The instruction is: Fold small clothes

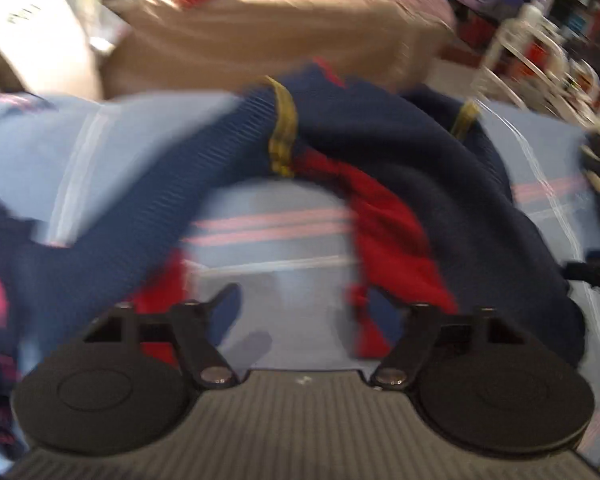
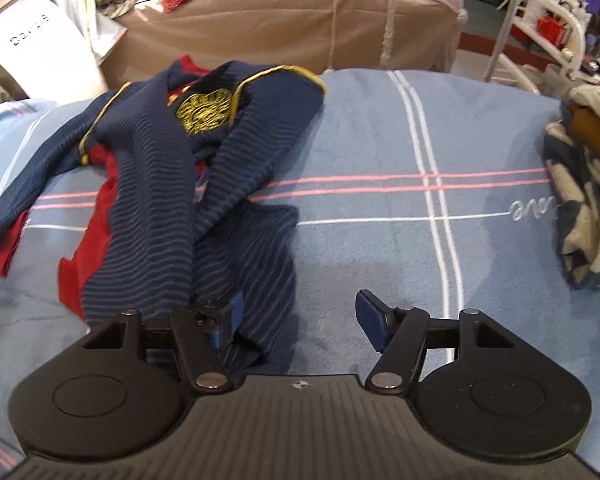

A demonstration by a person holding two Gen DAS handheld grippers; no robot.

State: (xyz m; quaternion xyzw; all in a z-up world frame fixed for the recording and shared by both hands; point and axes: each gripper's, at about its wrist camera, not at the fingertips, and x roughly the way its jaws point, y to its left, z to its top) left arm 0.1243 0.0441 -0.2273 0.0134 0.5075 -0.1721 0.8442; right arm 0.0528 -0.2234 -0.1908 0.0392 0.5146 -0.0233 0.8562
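Both hand-held grippers tilt steeply down over a bed with a light blue plaid blanket (image 2: 380,128). Right hand-held gripper (image 2: 296,316) is wide apart, its left finger (image 2: 236,312) touching the crumpled navy striped garment (image 2: 168,208) with red lining. Left hand-held gripper (image 1: 304,316) is spread, nothing between; view blurred, same garment (image 1: 440,160) ahead.

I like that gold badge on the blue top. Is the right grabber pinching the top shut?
No, the right gripper stands open, with only its left finger against the navy garment.
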